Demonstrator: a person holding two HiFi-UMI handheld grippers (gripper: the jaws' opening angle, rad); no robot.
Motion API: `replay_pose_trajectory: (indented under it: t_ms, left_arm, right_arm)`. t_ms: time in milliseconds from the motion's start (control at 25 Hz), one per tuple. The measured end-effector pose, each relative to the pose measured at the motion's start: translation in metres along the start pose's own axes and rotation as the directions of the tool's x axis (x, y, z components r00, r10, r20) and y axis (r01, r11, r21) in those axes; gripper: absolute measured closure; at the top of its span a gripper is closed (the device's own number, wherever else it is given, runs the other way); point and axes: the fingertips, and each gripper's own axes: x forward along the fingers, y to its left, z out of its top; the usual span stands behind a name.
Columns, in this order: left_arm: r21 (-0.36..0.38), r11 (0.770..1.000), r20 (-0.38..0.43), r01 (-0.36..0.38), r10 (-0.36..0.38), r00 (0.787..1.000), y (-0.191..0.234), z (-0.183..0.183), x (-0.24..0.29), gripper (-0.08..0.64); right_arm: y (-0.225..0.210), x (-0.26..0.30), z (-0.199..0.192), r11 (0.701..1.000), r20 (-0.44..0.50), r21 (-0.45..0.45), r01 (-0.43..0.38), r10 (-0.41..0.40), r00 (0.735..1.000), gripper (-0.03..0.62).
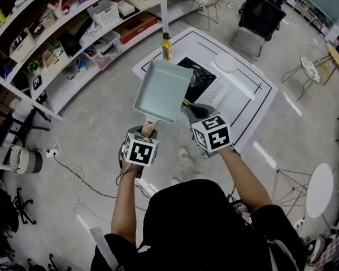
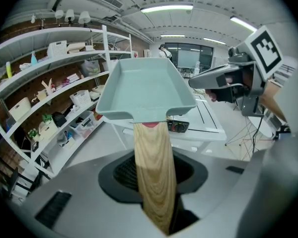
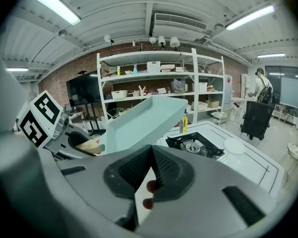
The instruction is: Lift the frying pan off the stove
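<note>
A rectangular pale teal frying pan [image 1: 163, 89] with a wooden handle [image 2: 153, 167] hangs in the air, clear of the black stove [image 1: 195, 75] on the white table [image 1: 246, 103]. My left gripper [image 1: 147, 133] is shut on the handle; the handle runs out from between its jaws [image 2: 154, 182] to the pan [image 2: 144, 90]. My right gripper [image 1: 192, 110] hovers just right of the pan with its jaws together and nothing between them [image 3: 151, 155]. The right gripper view shows the pan [image 3: 141, 120] to the left and the stove [image 3: 193, 145] beyond.
A yellow bottle [image 1: 166, 47] and a white plate [image 1: 226, 62] stand on the table by the stove. Shelves with boxes [image 1: 73, 33] run along the left. A black chair [image 1: 260, 18] stands behind the table, and cables [image 1: 73, 179] lie on the floor.
</note>
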Motion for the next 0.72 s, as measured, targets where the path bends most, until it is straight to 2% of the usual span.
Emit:
replay_pose_trajectory:
  t_ms: [320, 720]
  left_arm:
    - [-0.017, 1.000, 0.025, -0.003, 0.003, 1.000, -0.012, -0.020, -0.025, 0.426]
    - [-0.037, 0.999, 0.068, -0.019, 0.022, 0.997, -0.011, -0.018, -0.037, 0.426]
  right_arm:
    - [0.031, -0.018, -0.009, 1.000, 0.003, -0.020, -0.010, 0.010, 1.000, 0.591]
    - [0.035, -0.023, -0.012, 0.999, 0.007, -0.036, -0.004, 0.004, 1.000, 0.591]
